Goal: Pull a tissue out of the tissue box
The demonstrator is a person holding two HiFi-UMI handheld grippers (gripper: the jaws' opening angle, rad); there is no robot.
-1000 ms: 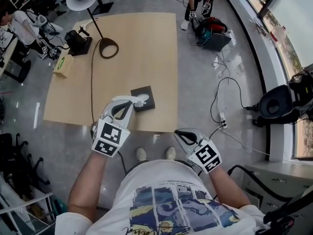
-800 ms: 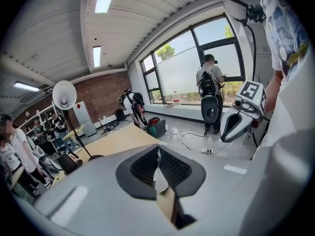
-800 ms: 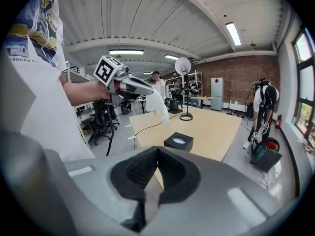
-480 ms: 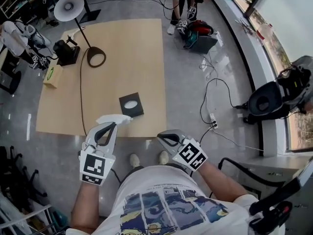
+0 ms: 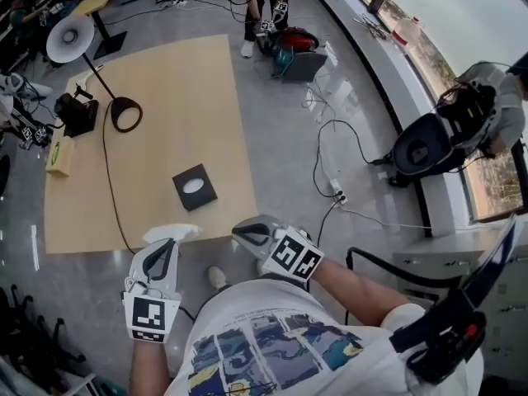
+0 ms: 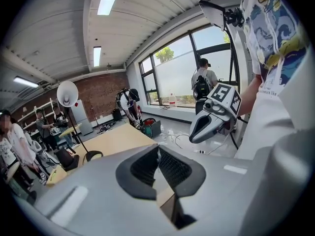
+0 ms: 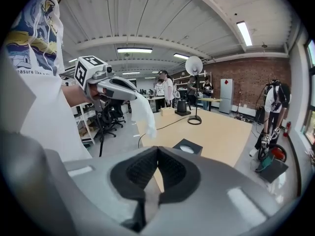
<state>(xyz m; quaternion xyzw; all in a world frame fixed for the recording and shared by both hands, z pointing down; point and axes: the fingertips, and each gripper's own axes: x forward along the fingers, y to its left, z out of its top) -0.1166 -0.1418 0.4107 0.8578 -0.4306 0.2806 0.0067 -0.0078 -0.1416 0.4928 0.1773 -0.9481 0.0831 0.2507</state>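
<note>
The black tissue box [image 5: 195, 186] with its oval opening lies flat near the front edge of the wooden table [image 5: 165, 81]; it also shows in the right gripper view [image 7: 187, 147]. My left gripper [image 5: 169, 242] is below the table's edge, shut on a white tissue [image 5: 172, 233] that is free of the box. In the right gripper view that tissue [image 7: 142, 112] hangs limp from the left gripper [image 7: 129, 94]. My right gripper [image 5: 240, 232] is beside it, close to my body, shut and holding nothing; its pads [image 7: 170, 167] meet.
A floor lamp with a white shade [image 5: 69, 39] and ring base [image 5: 125, 114], a black device [image 5: 76, 112] and a pale carton [image 5: 58, 156] occupy the table's far left. Cables and a power strip [image 5: 337, 194] lie on the floor at right. People stand beyond.
Both grippers have drawn back from the table toward my body. The tissue, which reached the box's opening before, has come out and now hangs from the left gripper off the table's edge.
</note>
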